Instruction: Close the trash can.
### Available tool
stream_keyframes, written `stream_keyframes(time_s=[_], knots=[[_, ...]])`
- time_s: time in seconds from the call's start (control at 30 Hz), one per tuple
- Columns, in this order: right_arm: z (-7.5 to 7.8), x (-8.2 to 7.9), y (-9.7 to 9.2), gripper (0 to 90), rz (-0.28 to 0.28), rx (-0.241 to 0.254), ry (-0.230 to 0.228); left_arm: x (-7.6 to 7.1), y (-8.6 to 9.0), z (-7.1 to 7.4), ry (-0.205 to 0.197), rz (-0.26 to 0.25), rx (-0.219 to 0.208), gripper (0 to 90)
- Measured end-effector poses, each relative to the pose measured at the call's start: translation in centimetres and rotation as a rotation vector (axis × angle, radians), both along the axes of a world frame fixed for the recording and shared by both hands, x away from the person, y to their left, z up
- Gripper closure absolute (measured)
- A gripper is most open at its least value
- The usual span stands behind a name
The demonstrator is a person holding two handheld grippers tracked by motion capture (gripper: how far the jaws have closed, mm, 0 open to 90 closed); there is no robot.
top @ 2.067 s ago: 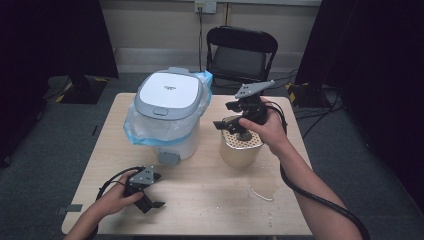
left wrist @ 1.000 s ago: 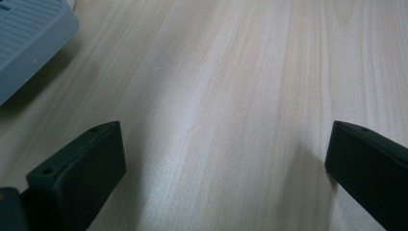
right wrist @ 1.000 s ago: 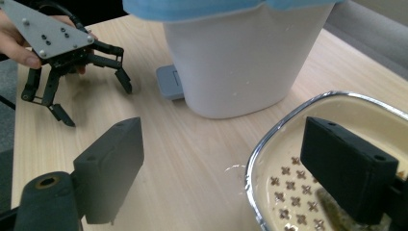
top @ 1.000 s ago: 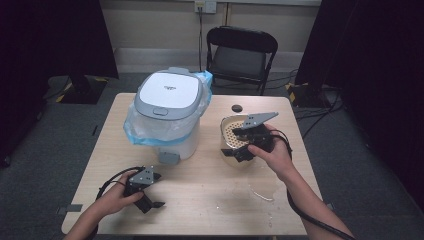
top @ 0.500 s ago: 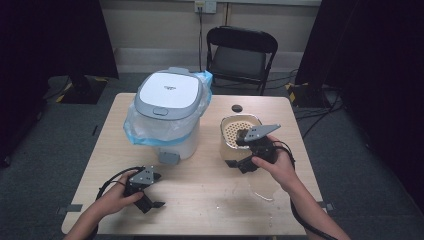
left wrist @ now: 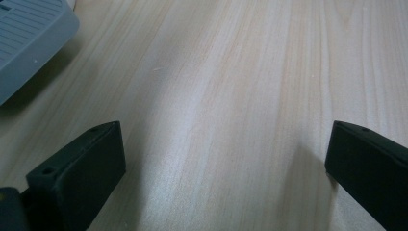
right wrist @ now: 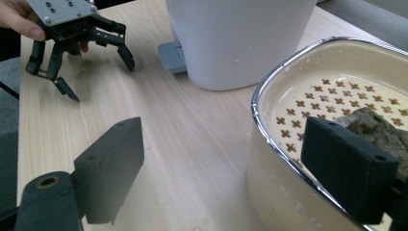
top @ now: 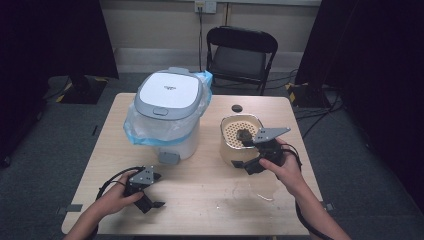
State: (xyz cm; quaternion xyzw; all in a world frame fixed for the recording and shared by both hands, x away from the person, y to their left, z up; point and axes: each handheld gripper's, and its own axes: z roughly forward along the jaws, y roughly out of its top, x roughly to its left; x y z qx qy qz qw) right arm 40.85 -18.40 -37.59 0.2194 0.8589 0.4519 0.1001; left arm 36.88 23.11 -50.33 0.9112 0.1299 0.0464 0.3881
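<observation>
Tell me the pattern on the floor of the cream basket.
Rows of small cross-shaped holes across the basket floor, clearest in the right gripper view.

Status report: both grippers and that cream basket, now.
Left gripper open, low over the bare wooden table. Right gripper open, straddling the rim of the cream perforated basket. Dark lump inside the basket, by the right gripper's inner jaw.

The room around my table [top: 200,200] was dim, its corners falling to black at the upper left and right of the high view, while light from overhead lit the tabletop evenly. That view was soft and grainy. In my left gripper view the jaws cast soft shadows on the wood and were blurred. In my right gripper view the near jaws were out of focus; the basket [right wrist: 269,91] rim carried a thin glare.
</observation>
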Motion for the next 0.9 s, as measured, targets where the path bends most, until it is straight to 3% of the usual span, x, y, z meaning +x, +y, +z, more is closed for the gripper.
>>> stream_keyframes(time_s=[0.3, 0.9], knots=[[0.7, -0.9, -1.7, 14.7, -0.01, -0.014, -0.008, 0.0, 0.0, 0.0, 0.001, 0.0, 0.001, 0.0], [-1.9, -2.7, -3.8, 14.7, -0.01, -0.027, 0.025, 0.0, 0.0, 0.0, 0.0, -0.001, 0.0, 0.0]])
